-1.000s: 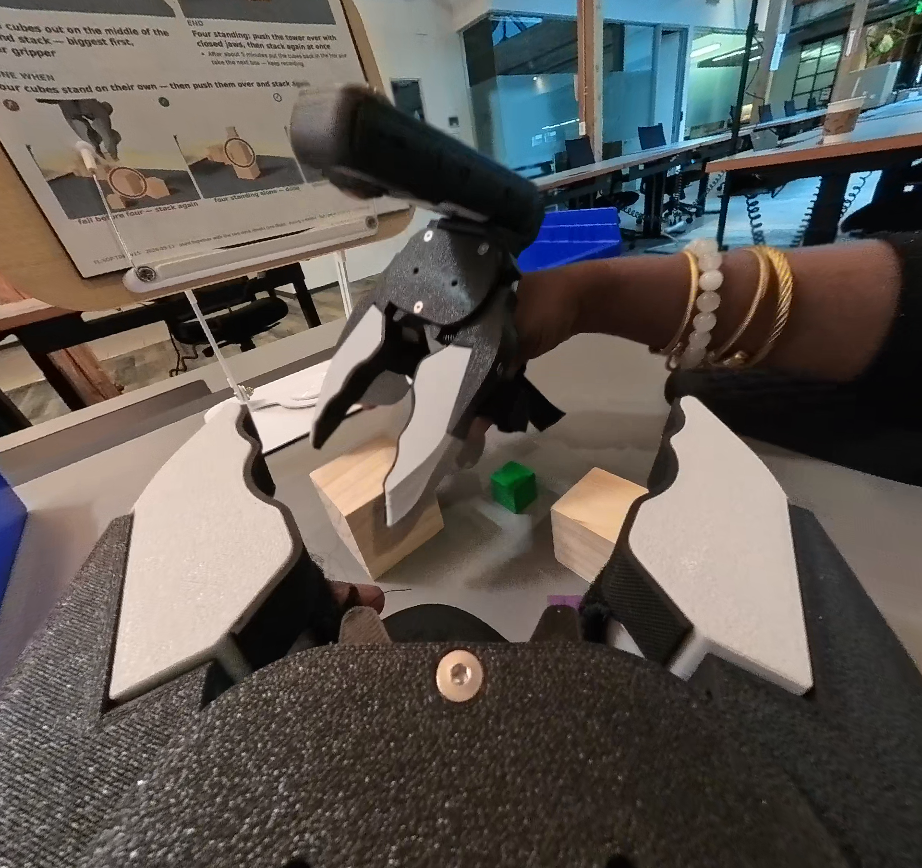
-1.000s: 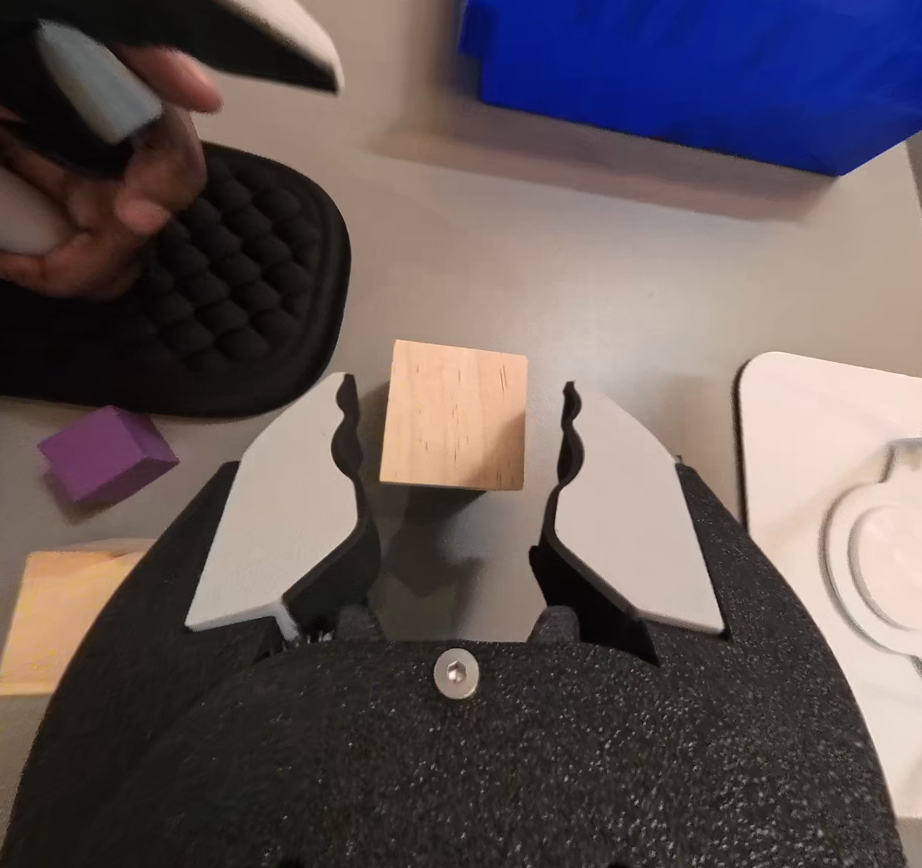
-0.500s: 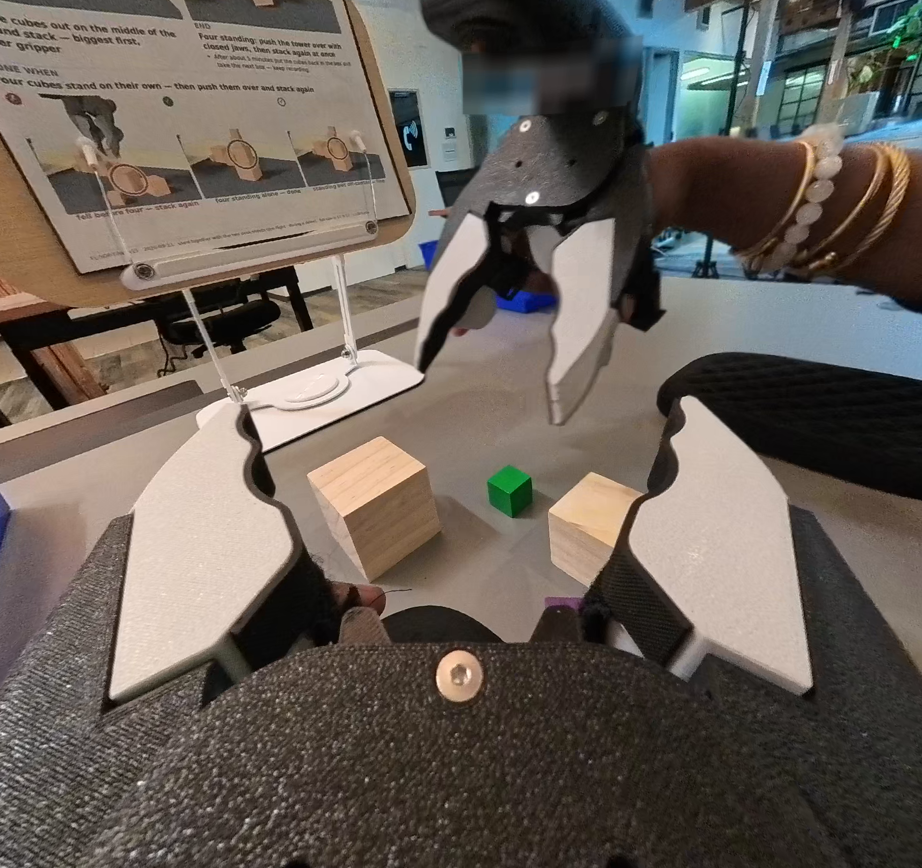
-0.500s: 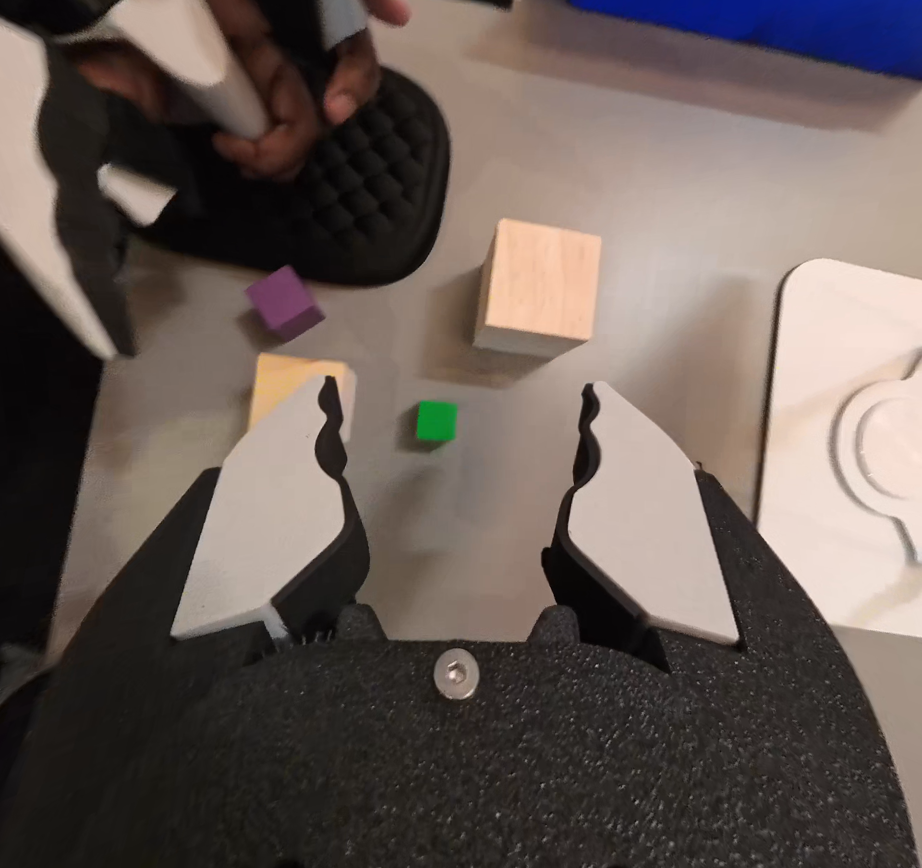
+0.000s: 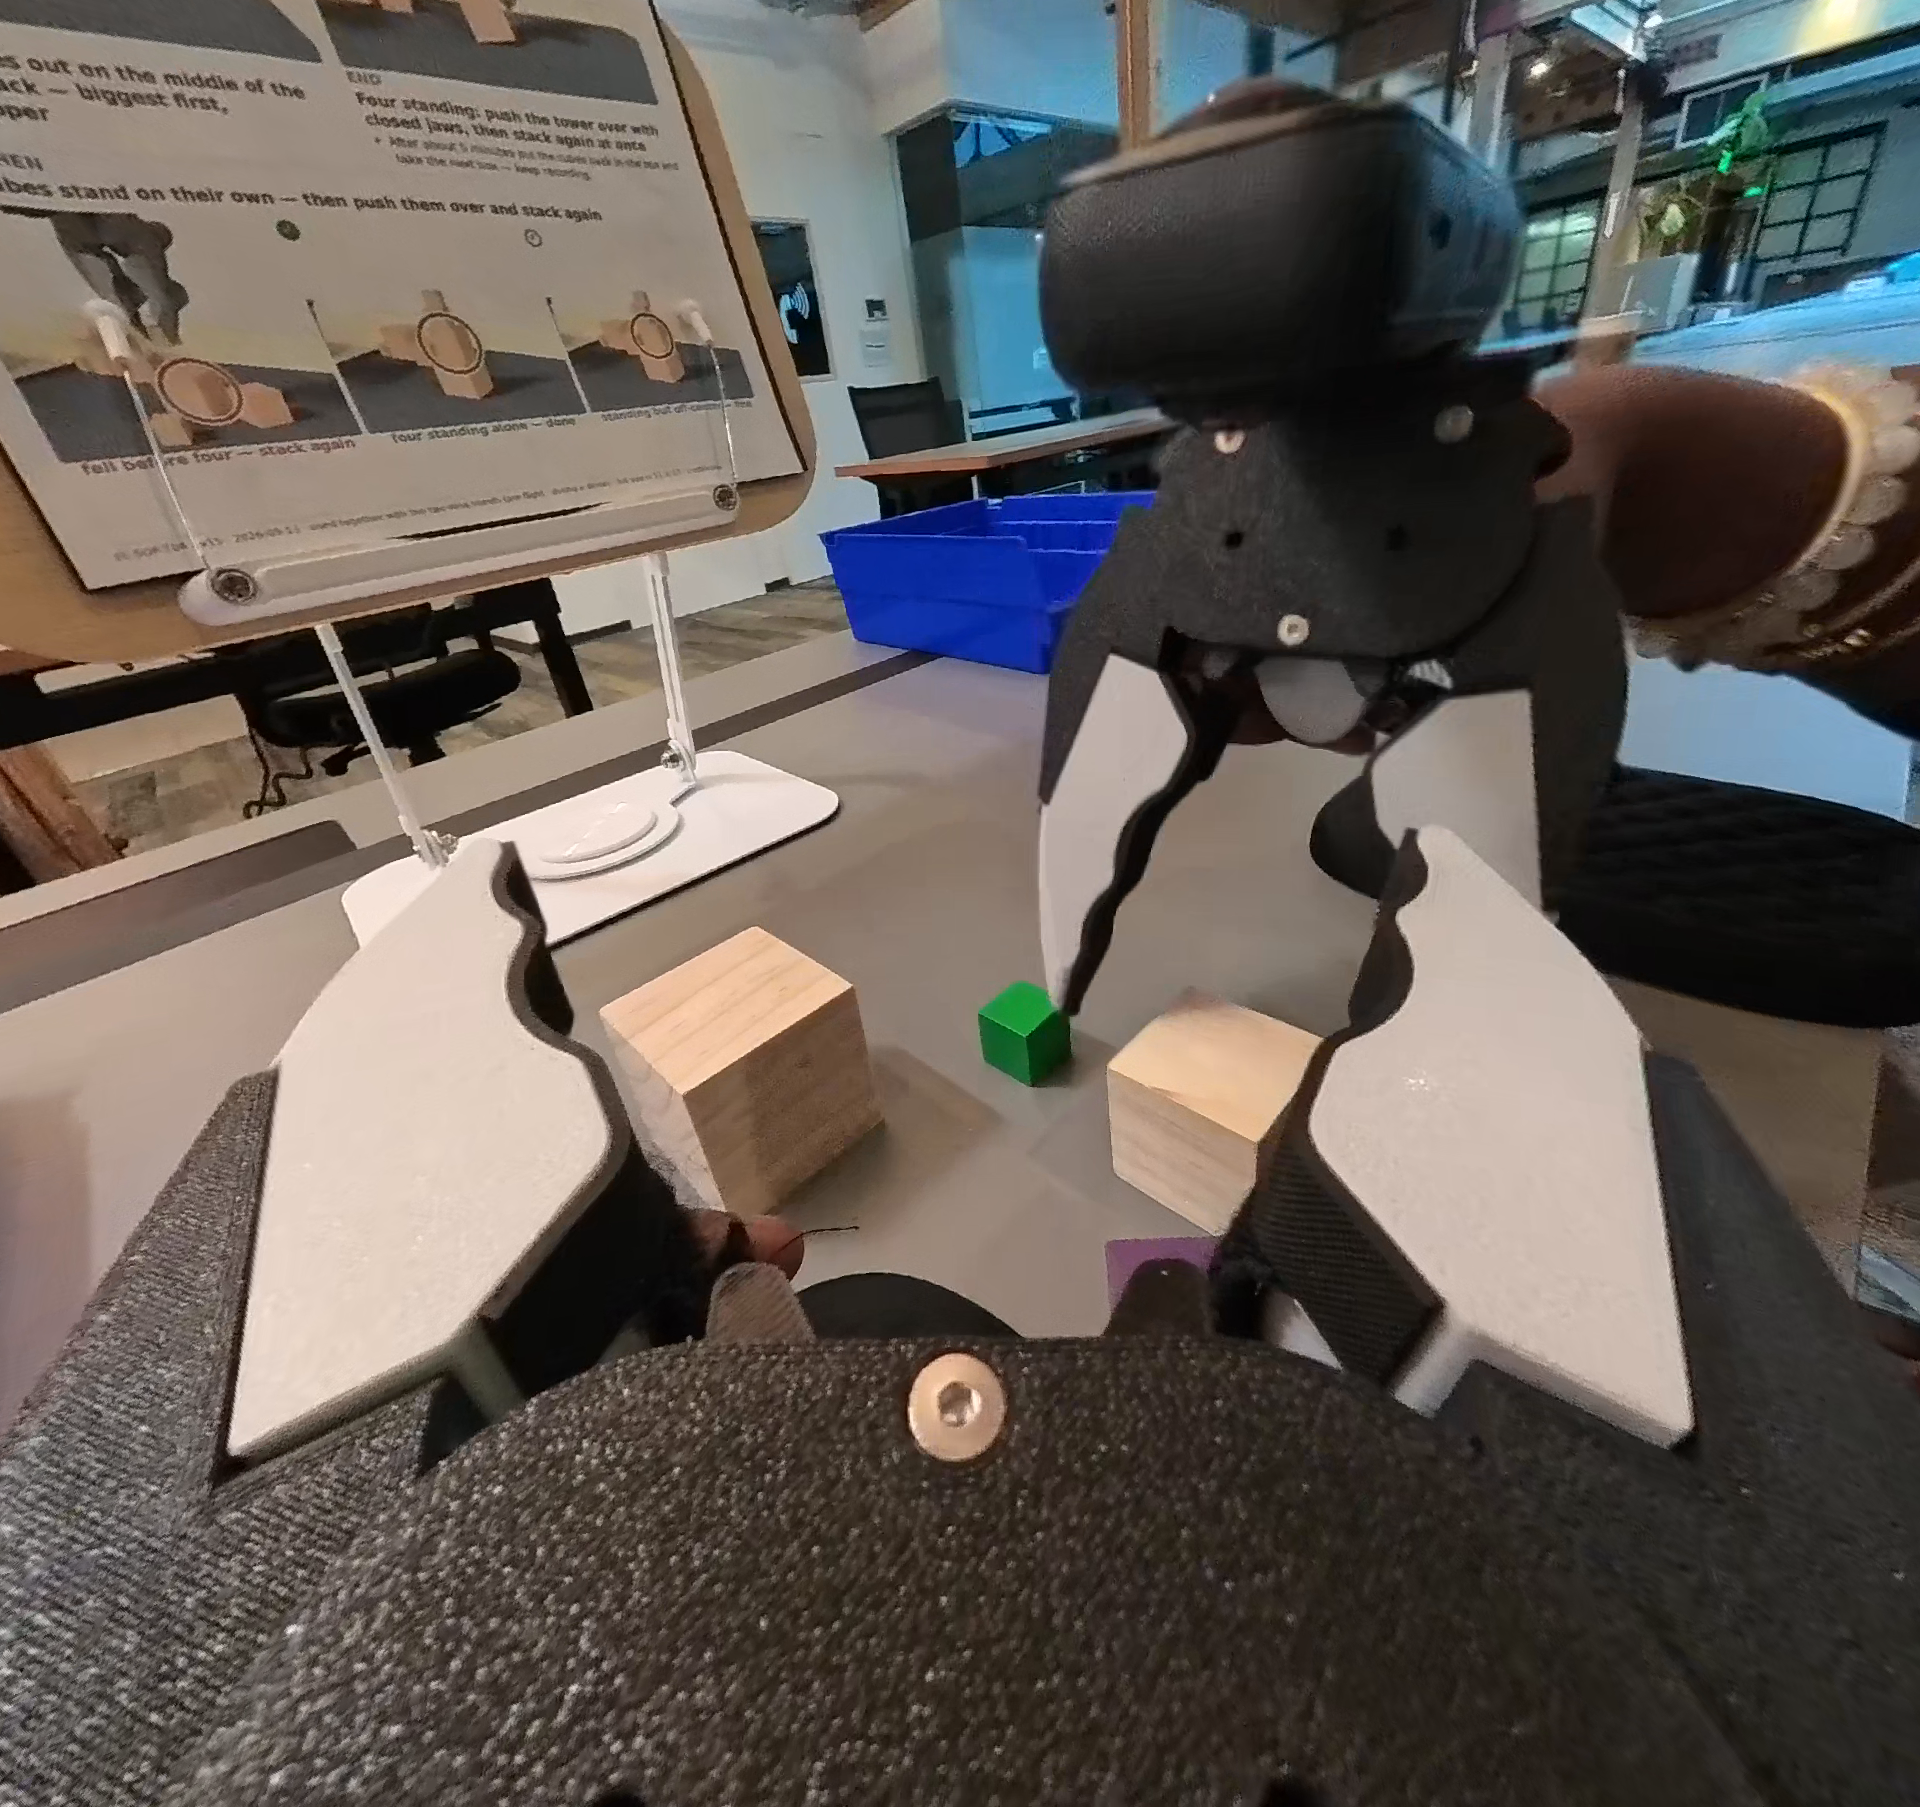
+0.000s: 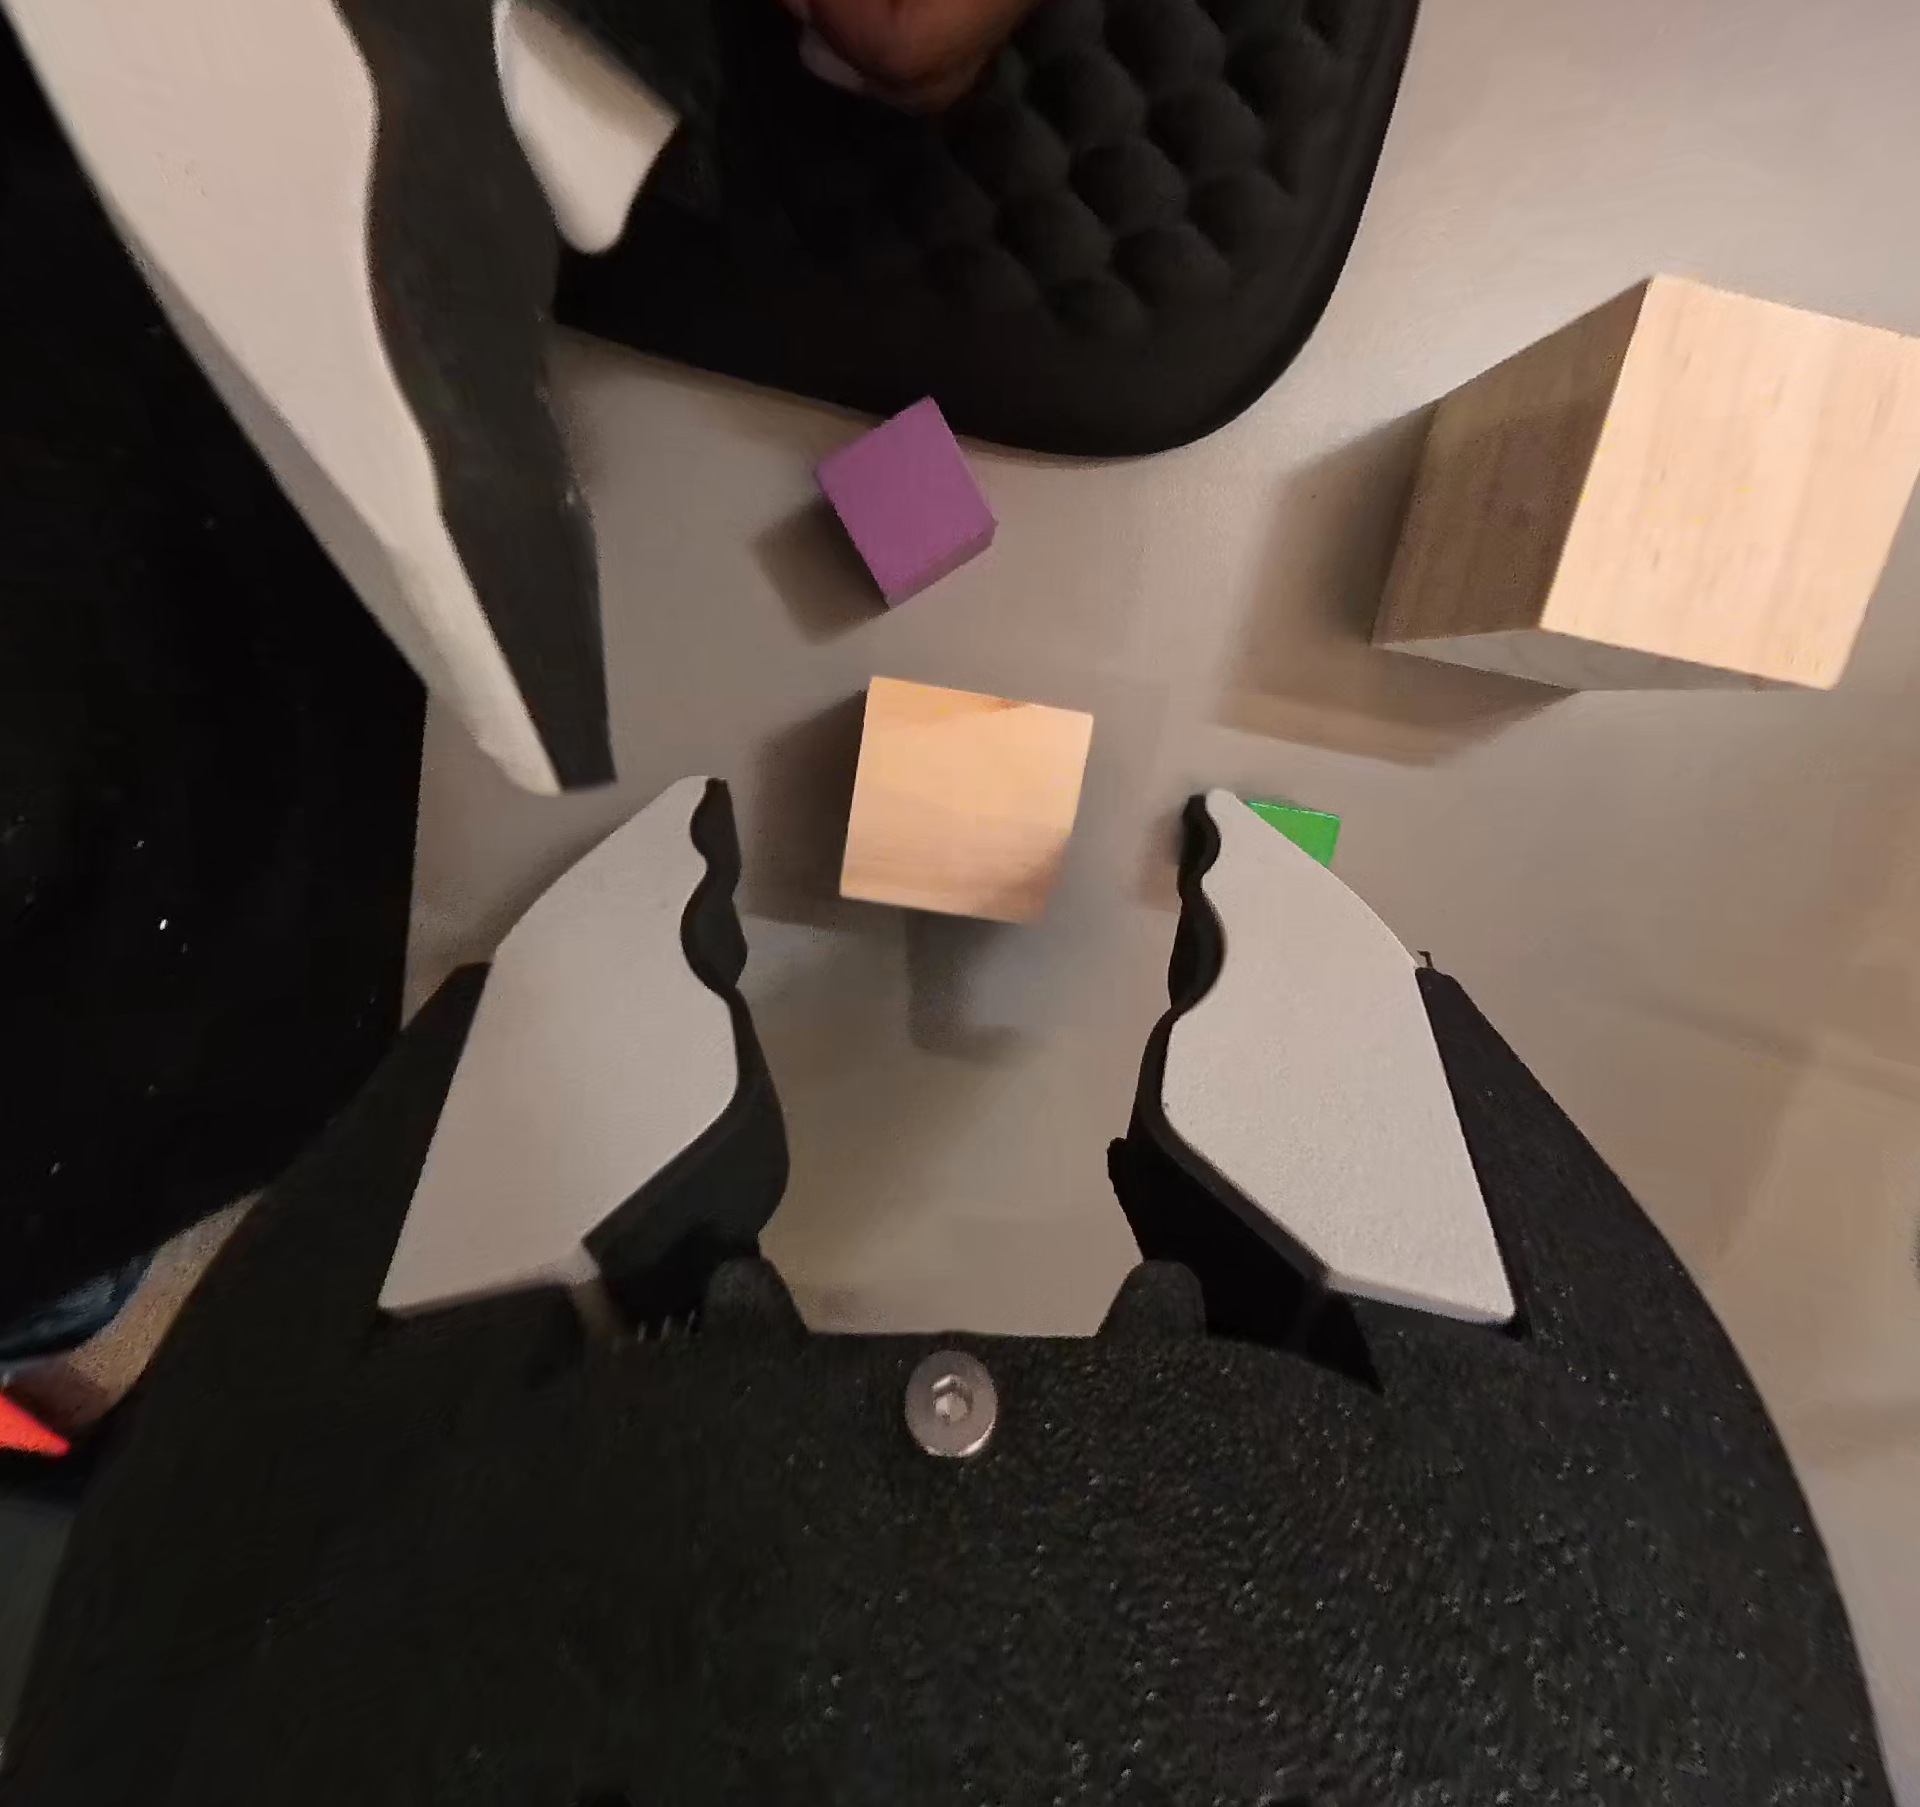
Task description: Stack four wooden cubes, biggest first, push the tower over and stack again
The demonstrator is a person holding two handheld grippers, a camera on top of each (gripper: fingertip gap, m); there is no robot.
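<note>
1. Over the grey table (image 6: 1558,43), the right gripper (image 6: 956,822) is hanging with its jaws spread and nothing gripped; the small wooden cube (image 6: 961,801) is lying between its fingertips, clear of both pads.
2. Behind its right fingertip, the green cube (image 6: 1299,827) is partly showing.
3. Nearby, the purple cube (image 6: 904,500) and the big wooden cube (image 6: 1683,490) are sitting apart.
4. Low by a black pad (image 6: 1091,199), the left gripper (image 5: 956,916) is gaping wide, gripping nothing.

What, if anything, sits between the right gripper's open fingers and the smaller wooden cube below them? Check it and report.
Nothing visible does. The right gripper hangs open over the smaller wooden cube, with only bare grey table on either side. The green cube lies just outside one finger, not in the gap.
</note>
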